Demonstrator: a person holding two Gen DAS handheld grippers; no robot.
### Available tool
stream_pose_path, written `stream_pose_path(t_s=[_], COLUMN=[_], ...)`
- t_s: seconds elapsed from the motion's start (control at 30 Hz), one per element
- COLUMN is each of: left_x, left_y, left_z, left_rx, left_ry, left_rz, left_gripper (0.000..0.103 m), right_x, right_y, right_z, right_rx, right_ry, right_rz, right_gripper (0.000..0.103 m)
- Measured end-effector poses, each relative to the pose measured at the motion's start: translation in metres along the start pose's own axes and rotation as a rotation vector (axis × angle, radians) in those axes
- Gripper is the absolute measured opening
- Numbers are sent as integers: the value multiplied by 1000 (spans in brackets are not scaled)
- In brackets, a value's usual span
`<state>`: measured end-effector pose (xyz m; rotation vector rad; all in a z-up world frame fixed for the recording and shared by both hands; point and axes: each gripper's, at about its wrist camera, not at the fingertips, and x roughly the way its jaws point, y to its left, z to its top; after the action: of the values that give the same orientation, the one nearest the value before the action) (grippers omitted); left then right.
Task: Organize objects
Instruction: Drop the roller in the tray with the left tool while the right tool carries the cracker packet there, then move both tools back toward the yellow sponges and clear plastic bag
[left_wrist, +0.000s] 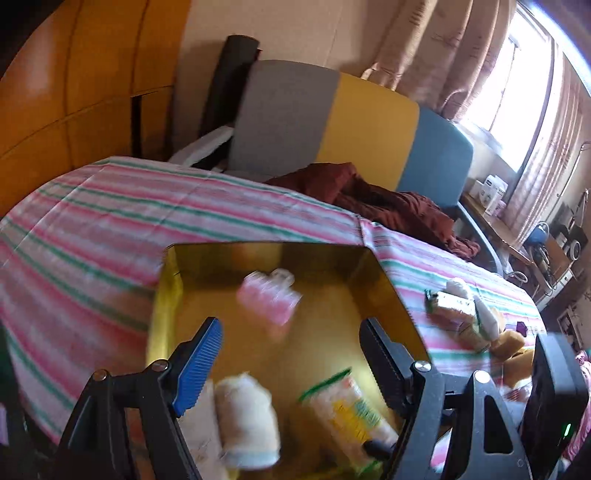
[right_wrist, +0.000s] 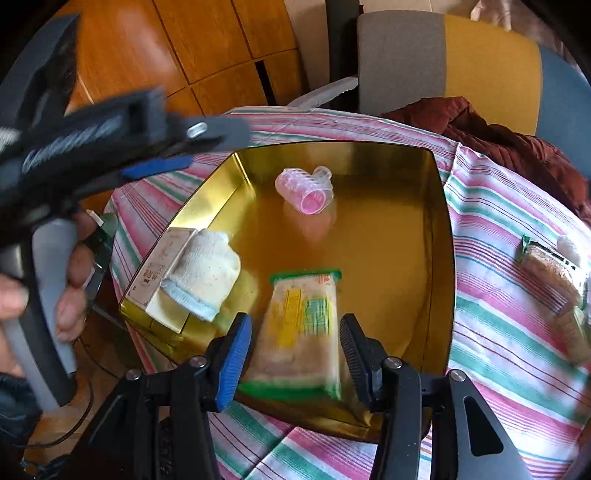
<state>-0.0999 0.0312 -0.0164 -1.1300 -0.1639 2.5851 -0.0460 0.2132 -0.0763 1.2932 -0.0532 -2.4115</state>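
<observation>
A gold tin tray (right_wrist: 439, 236) (left_wrist: 391, 291) sits on the striped tablecloth. In it lie a pink hair roller (right_wrist: 304, 188) (left_wrist: 267, 297), a white rolled sock (right_wrist: 203, 271) (left_wrist: 245, 417) resting on a small white box (right_wrist: 162, 273), and a green-edged snack packet (right_wrist: 299, 325) (left_wrist: 347, 410). My right gripper (right_wrist: 295, 347) is open above the packet, its jaws either side of it and empty. My left gripper (left_wrist: 291, 354) is open and empty over the tray; it also shows in the right wrist view (right_wrist: 155, 166) at the left.
More snack packets (right_wrist: 554, 273) (left_wrist: 458, 314) and a white roll lie on the cloth (right_wrist: 498, 332) right of the tray. A dark red garment (left_wrist: 388, 199) lies on a multicoloured chair (left_wrist: 369, 129) behind. A wooden cabinet (left_wrist: 74, 74) stands at the left.
</observation>
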Motion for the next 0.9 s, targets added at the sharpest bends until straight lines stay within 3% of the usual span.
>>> stream_pose_path(t_s=[0.07,0.2,0.27,0.33,0.53,0.73,0.9], left_x=[-8,-25,-31,-34,-45,-56,-57], left_y=[5,9,6,1,-17,-26,-26], left_z=[-7,-21,-27,-30,-40,-46,-50], left_rx=[0,-2,-3,14,44,58,59], left_ry=[-1,-11,-13,-11,-24,-72,-76], left_rz=[16,33,38,45,73,168,188], left_gripper=[77,77,77,77,77,77,77], right_x=[-3,-15,-21,-29,-48,-54,-61], right_y=[-1,0,0,-1,2,4,0], right_z=[-2,-8,-10,-12,-14,-16,-19], right_rx=[8,29,43,60,76,75,89], right_ry=[-3,-14,-25,-47,-110,-134,-157], right_rz=[3,-17,-36,-60,-135,-178,-201], right_gripper=[60,63,69,83,92,94,95])
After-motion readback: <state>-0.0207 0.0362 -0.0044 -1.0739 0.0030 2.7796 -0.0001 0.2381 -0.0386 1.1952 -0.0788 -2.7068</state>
